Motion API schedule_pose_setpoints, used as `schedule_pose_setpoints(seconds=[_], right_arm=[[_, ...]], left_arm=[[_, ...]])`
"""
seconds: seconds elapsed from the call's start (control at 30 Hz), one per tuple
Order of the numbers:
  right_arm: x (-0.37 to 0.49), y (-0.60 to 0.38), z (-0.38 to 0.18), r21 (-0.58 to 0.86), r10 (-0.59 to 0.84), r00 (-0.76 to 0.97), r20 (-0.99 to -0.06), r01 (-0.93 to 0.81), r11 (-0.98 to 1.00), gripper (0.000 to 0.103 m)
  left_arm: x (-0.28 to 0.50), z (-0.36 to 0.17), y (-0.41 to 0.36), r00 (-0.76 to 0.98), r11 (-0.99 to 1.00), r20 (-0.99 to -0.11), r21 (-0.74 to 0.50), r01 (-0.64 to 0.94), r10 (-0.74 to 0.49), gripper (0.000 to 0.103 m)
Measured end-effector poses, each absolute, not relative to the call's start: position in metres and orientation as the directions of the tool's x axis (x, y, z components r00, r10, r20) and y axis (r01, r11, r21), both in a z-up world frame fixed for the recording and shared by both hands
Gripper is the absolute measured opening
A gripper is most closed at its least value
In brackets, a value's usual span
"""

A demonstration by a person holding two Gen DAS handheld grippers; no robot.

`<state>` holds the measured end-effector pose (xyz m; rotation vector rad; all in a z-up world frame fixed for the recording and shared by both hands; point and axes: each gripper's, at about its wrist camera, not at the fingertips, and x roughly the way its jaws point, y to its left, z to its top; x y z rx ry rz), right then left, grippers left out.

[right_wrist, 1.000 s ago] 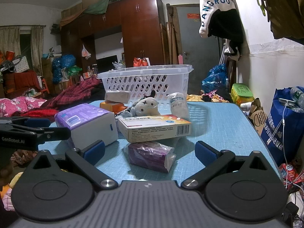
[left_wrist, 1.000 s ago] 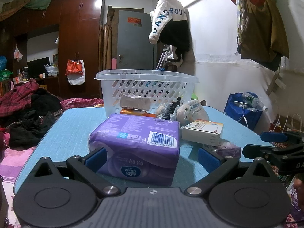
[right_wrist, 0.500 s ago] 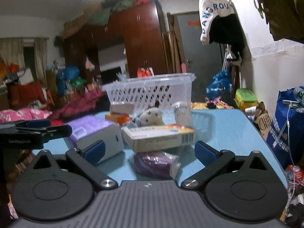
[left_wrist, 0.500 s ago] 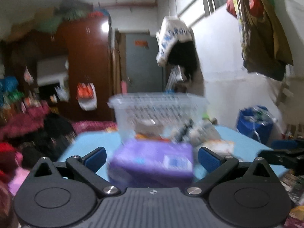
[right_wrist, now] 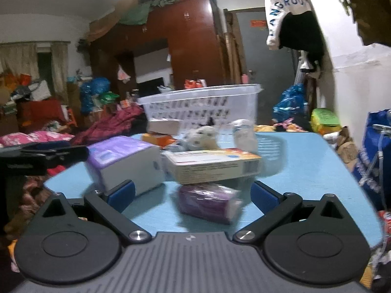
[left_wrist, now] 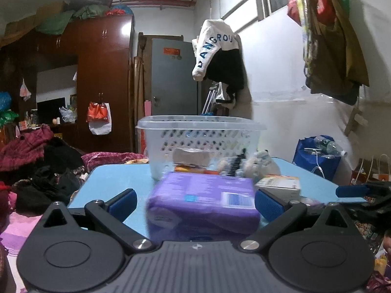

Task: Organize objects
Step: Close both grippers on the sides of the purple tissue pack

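On table (right_wrist: pixel 305 161): 1 basket (left_wrist: pixel 200 134) | 1 purple pack (left_wrist: pixel 202 201) | left gripper (left_wrist: pixel 195 202) wide | right gripper (right_wrist: pixel 193 194) wide

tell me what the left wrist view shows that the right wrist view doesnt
Only the left wrist view shows the bags hanging on the wall and the water bottle in the blue bag.

Only the right wrist view shows the small dark purple packet lying before the right tool, the green and yellow box on the floor, and the curtains.

Both share the blue table, white basket, large purple pack between the open fingers of the left tool, flat carton and plush toy.
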<state>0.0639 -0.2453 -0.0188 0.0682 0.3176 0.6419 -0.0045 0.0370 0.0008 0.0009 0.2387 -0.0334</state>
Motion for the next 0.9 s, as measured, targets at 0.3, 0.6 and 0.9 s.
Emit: schedule_pose_setpoints(seconds=[0.3, 0.6, 0.9], right_arm=[[0.066, -0.172, -0.017, 0.124, 0.711, 0.633, -0.307, -0.714, 0.689, 0.088], [0.080, -0.144, -0.028, 0.104, 0.717, 0.610, -0.338, -0.733, 0.672, 0.069], [0.085, -0.141, -0.033, 0.078, 0.711, 0.622, -0.329, -0.732, 0.677, 0.067]], left_arm=[[0.012, -0.011, 0.115, 0.947, 0.977, -0.238, -0.072, 0.202, -0.213, 0.091], [0.030, -0.030, 0.130, 0.906, 0.935, -0.233, -0.074, 0.346, -0.354, 0.069], [0.043, -0.040, 0.134, 0.834, 0.873, -0.273, -0.049, 0.485, -0.479, 0.055]])
